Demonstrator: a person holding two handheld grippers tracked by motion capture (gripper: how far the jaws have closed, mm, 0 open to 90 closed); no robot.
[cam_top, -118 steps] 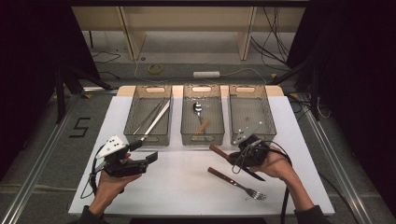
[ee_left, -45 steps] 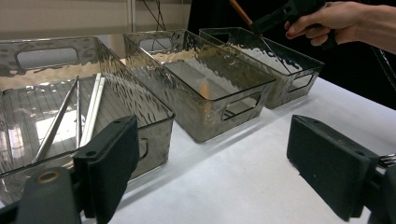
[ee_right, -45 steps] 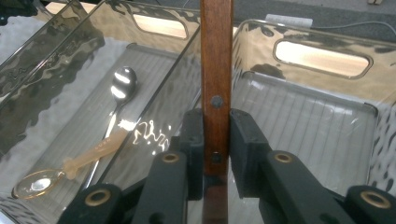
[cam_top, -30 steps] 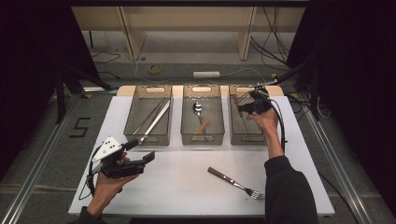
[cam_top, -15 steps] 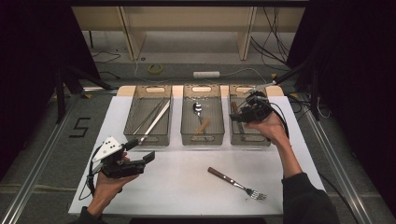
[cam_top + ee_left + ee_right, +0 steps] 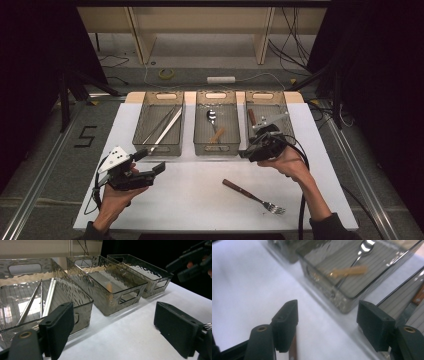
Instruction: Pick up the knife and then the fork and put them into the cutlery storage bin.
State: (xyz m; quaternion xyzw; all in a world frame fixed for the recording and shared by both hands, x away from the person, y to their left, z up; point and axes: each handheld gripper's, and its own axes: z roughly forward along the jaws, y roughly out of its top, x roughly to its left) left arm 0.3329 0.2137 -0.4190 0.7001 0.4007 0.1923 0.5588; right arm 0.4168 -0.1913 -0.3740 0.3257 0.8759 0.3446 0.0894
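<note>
The fork (image 6: 254, 196) lies alone on the white table (image 6: 190, 200), tines toward the near right edge, wooden handle slanting up-left. The right tongs (image 6: 243, 154) hang just beyond that handle end — nearer than the left tongs (image 6: 159, 167) — jaws having just been opening, nothing between them. Left tongs rest open and empty. Farther off, the right bin (image 6: 270, 100) already holds cutlery.

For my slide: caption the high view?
Open right tongs hover near right smoked-plastic bin; wooden-handled steel fork awaits on white table.

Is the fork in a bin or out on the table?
Out: the fork lies flat on the white table, in front of the bins.
</note>
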